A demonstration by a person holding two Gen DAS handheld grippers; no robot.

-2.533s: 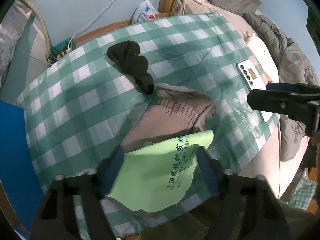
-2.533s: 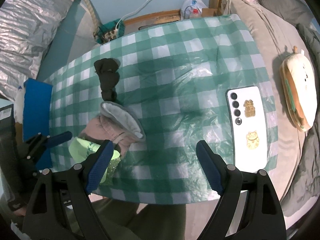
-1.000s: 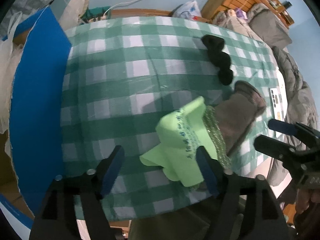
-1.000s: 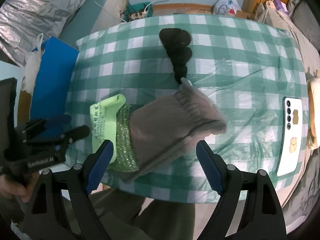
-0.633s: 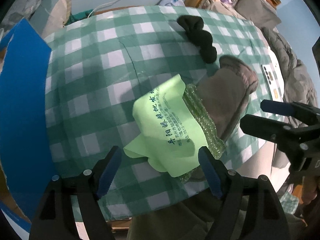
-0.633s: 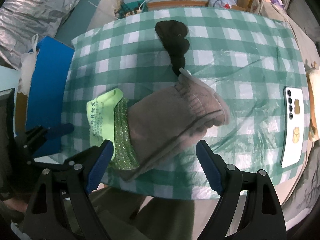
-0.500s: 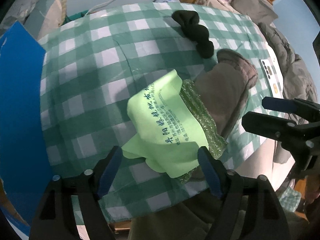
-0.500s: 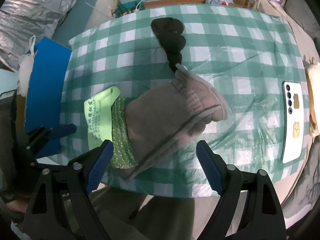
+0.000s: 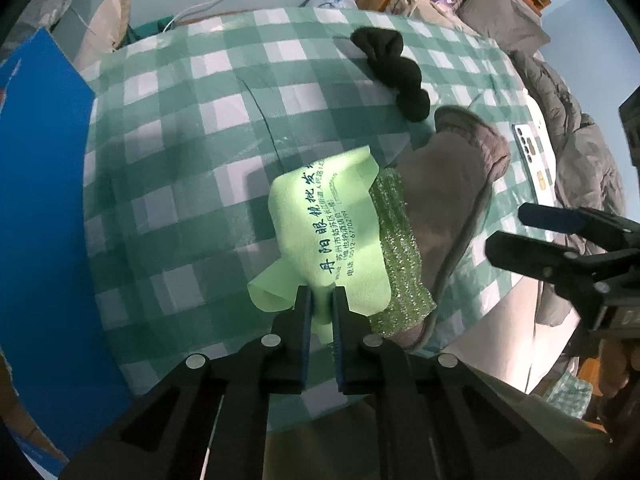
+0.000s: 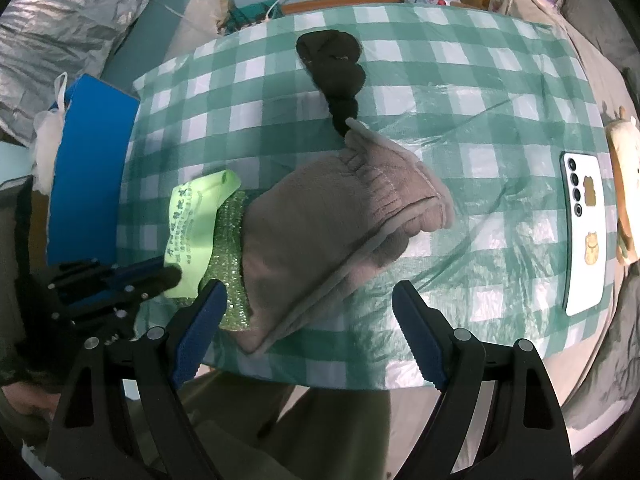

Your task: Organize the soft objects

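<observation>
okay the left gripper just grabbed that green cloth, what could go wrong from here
The left gripper pinches only the near edge of the green cloth, so it may slip free. The cloth overlaps the sparkly green scrubber, which lies partly under the grey fleece piece; lifting might drag it off the table edge.

Left gripper points steeply down, its jaws just closed, pinching a light green cloth. Right gripper, toward 3 o'clock of it, also points down, jaws spread wide, holding nothing.
</observation>
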